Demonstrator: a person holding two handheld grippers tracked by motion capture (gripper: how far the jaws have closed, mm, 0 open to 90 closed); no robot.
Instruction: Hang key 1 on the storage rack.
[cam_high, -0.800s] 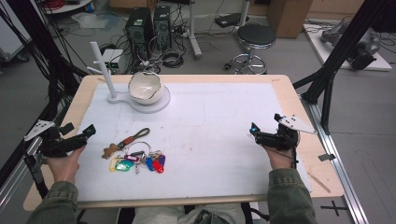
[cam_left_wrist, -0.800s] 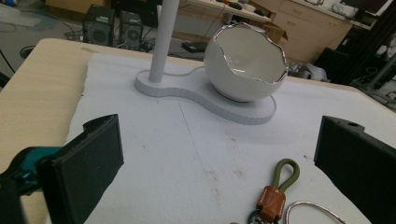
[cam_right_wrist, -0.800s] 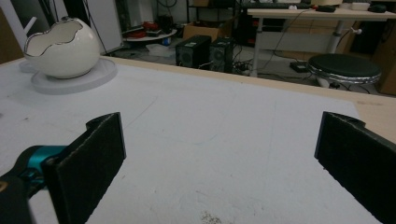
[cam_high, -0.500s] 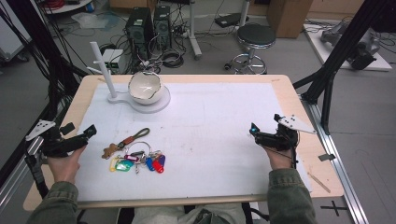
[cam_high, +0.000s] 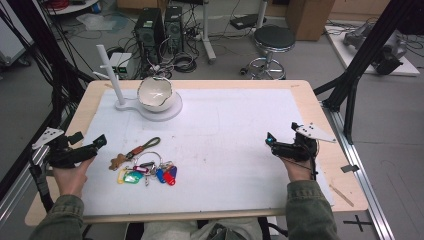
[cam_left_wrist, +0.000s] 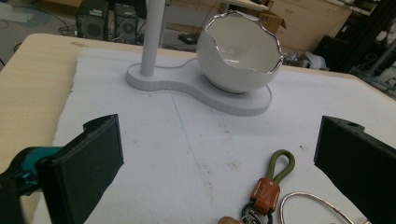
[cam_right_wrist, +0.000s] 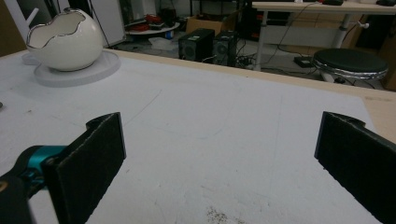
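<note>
Keys (cam_high: 146, 170) haven't been touched yet, just lying on the counter (cam_high: 230, 145) near the left tool (cam_high: 97, 142), and both it and the right tool (cam_high: 270, 140) are wide open, holding nothing.

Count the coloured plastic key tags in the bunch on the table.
4: a yellow tag at the bunch's left end, a green tag beside it, then a blue tag and a red tag at the right end. More may lie hidden under the keys.
</note>
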